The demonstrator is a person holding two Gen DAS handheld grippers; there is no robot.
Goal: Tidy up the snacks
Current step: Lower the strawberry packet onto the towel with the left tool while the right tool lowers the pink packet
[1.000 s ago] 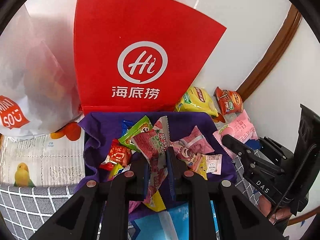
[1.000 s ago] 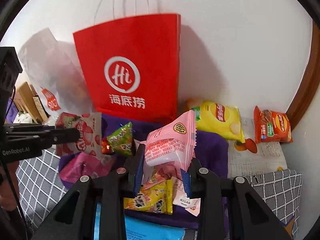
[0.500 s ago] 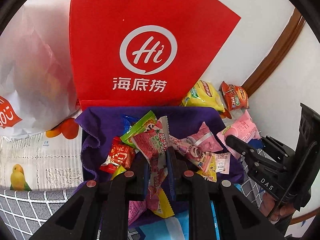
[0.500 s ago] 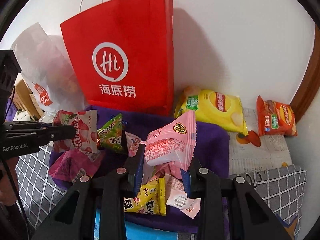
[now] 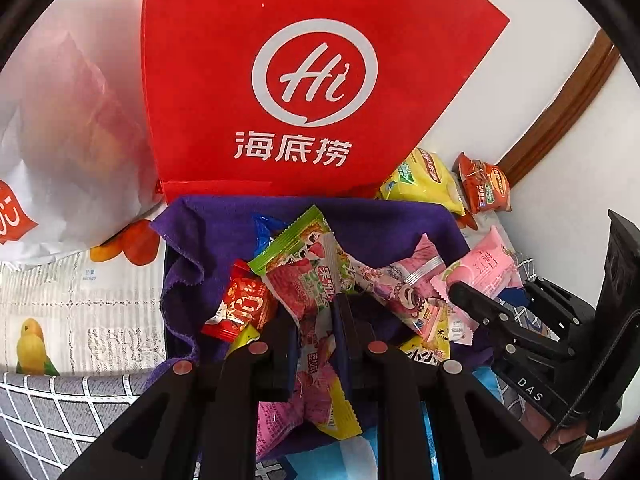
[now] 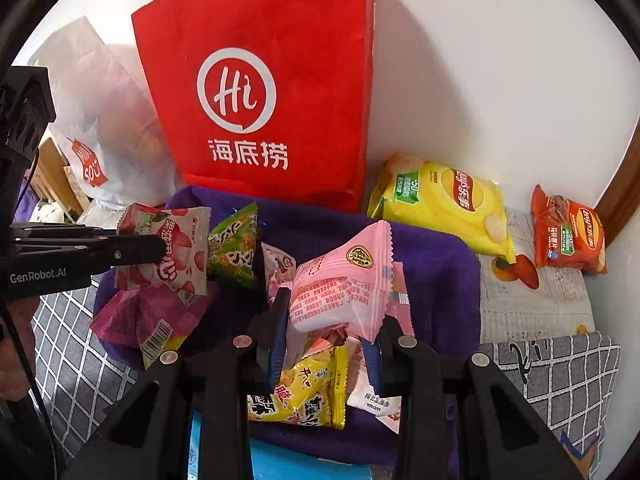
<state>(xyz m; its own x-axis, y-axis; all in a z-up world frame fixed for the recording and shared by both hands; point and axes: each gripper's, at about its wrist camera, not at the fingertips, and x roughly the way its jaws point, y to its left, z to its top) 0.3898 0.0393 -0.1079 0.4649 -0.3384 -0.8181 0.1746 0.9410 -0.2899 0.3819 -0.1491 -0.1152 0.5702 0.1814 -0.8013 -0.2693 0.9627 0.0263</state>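
My left gripper (image 5: 314, 316) is shut on a strawberry candy packet (image 5: 308, 280), held above a purple cloth (image 5: 208, 236) strewn with several small snack packets. My right gripper (image 6: 326, 320) is shut on a pink snack packet (image 6: 344, 284), also above the cloth (image 6: 432, 264). The left gripper (image 6: 132, 250) with its strawberry packet (image 6: 176, 248) shows at the left of the right wrist view. The right gripper (image 5: 472, 304) with the pink packet (image 5: 484, 268) shows at the right of the left wrist view.
A tall red paper bag (image 6: 272, 92) stands against the white wall behind the cloth. A white plastic bag (image 5: 60, 140) lies to its left. A yellow chip bag (image 6: 444, 204) and an orange chip bag (image 6: 568, 232) lie at the right, by a wooden frame (image 5: 560, 104).
Both grippers have moved forward and lower toward the red bag and the cloth, each still holding its packet. The bag looms larger in both views.
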